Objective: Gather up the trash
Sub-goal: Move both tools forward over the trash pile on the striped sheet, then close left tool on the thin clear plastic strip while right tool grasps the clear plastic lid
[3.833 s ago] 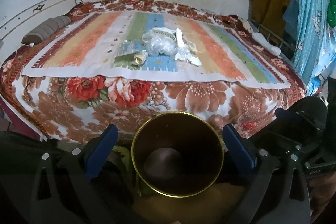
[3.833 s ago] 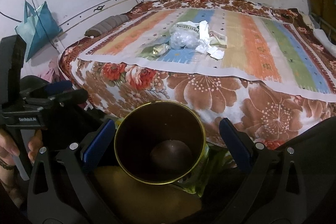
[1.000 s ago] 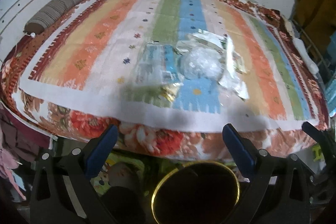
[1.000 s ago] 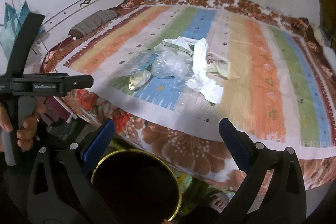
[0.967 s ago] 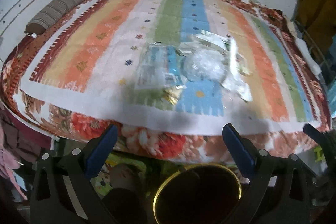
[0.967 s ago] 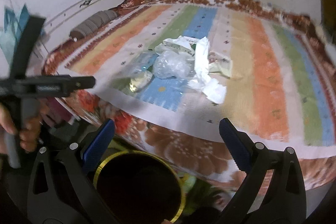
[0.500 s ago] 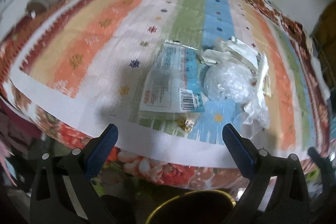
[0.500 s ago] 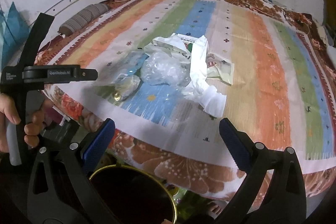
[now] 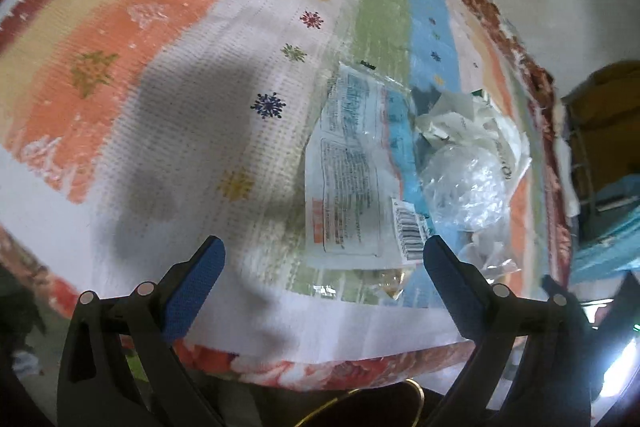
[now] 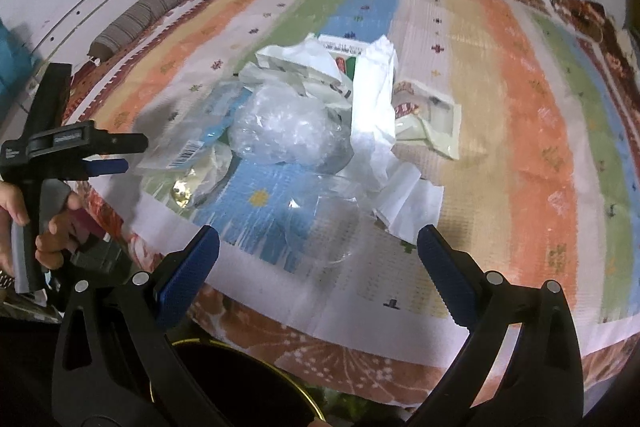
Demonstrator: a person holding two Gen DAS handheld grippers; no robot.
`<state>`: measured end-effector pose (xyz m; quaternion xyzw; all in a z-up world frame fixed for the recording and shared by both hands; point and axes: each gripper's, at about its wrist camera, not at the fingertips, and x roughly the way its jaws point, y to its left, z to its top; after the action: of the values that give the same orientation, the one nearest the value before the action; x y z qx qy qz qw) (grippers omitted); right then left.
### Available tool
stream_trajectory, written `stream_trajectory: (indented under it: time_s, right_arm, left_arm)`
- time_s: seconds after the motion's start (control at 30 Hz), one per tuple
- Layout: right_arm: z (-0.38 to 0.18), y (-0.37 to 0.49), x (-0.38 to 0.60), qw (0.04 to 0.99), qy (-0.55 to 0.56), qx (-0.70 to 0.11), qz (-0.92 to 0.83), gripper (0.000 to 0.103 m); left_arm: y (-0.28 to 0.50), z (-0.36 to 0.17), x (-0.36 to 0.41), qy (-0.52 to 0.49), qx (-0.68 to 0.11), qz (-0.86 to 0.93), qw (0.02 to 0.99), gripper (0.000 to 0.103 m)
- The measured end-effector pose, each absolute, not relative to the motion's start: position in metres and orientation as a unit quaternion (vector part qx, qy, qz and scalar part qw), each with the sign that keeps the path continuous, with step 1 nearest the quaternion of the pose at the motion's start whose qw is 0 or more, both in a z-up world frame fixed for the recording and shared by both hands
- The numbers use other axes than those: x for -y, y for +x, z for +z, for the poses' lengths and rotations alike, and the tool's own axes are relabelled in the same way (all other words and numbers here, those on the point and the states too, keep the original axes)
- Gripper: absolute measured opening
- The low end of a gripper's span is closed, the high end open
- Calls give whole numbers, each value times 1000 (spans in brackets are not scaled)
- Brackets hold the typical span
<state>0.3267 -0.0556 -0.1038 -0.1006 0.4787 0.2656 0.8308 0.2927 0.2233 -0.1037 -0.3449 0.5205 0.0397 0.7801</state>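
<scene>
- Left wrist view: the left gripper [image 9: 324, 259] hangs over the near edge of a bed covered by a striped mat [image 9: 168, 75], jaws spread wide with nothing between them.
- Just ahead of its fingertips lies a flat clear wrapper [image 9: 352, 187] with printed text and a barcode; to the right of it sits a crumpled clear plastic bag [image 9: 464, 187], touching the wrapper's edge.
- A small gold foil scrap [image 9: 394, 281] lies at the wrapper's near edge.
- Right wrist view: the right gripper [image 10: 318, 243] is likewise released and empty, above the mat's near border.
- The trash pile sits mid-mat: plastic bag [image 10: 288, 131], white paper [image 10: 376, 115], a pale green packet [image 10: 432, 123] to the right.
- A gold-rimmed bin [image 10: 240, 387] stands below the bed edge.
- A hand [image 10: 52, 223] grips the left gripper's handle at the left.
</scene>
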Motion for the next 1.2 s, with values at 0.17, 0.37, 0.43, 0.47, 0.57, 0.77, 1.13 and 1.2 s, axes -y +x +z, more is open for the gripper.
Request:
stream_trajectory:
  time_s: [0.17, 0.37, 0.43, 0.47, 0.57, 0.77, 1.13, 1.2]
  right_arm:
    - [-119, 342, 45, 825, -99, -492, 260, 94]
    - [-138, 359, 36, 820, -113, -505, 246, 94]
    - [-144, 364, 31, 817, -113, -509, 246, 94]
    - [-145, 366, 29, 817, -113, -510, 246, 94]
    - [-149, 367, 20, 813, -113, -517, 243, 93]
    - [-162, 376, 11, 811, -117, -533, 213, 92]
    - [-173, 384, 11, 796, -119, -553, 214, 73]
    - [-172, 384, 10, 795, -119, -552, 221, 73]
  left_arm:
    - [302, -114, -227, -362, -511, 2, 780, 96]
    - [311, -124, -227, -363, -521, -14, 772, 95]
    - [313, -128, -232, -369, -522, -9, 769, 90]
    - [313, -129, -233, -368, -524, -8, 768, 89]
    - [316, -127, -230, -356, -525, -23, 772, 87]
    - [320, -130, -233, -361, -524, -20, 771, 81]
    - [327, -128, -225, -369, -535, -37, 759, 37]
    - [328, -126, -223, -366, -535, -43, 761, 28]
